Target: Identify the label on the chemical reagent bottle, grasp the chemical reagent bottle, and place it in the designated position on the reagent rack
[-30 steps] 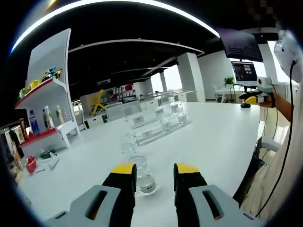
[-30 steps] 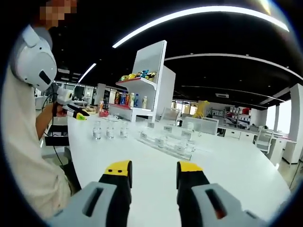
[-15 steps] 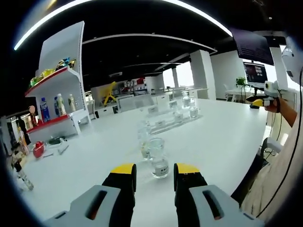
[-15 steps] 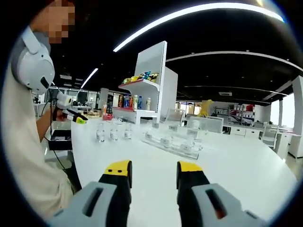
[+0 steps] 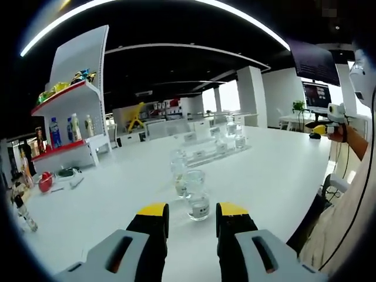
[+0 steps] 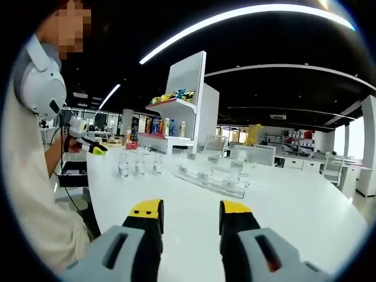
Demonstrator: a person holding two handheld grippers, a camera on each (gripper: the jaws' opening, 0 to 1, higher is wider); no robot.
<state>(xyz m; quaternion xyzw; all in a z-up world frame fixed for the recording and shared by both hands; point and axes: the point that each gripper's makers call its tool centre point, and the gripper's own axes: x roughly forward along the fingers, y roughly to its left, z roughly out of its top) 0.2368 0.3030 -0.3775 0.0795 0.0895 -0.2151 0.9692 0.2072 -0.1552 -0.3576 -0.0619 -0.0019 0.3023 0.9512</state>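
Observation:
A small clear glass reagent bottle (image 5: 197, 203) with a white label stands on the white table just ahead of my left gripper (image 5: 192, 210). The jaws are open with nothing between them. Two more clear bottles (image 5: 178, 169) stand right behind it. Farther off lies the clear reagent rack (image 5: 212, 150) with label tags and a few bottles. In the right gripper view the three bottles (image 6: 140, 166) stand in a row, left of the rack (image 6: 212, 177). My right gripper (image 6: 191, 211) hangs open over bare table. The left gripper (image 6: 89, 144) sits in a hand beside the bottles.
A white shelf unit (image 5: 73, 117) with drink bottles and snacks stands at the table's far side. Small items lie near a red object (image 5: 46, 183). A person in a white top (image 6: 29, 194) stands at the table's edge. The right gripper (image 5: 326, 120) shows near a monitor (image 5: 317, 94).
The left gripper view has swung and drawn back a little. The nearest bottle, between the jaw tips a second ago, now stands just ahead of them. The right gripper view is nearly steady.

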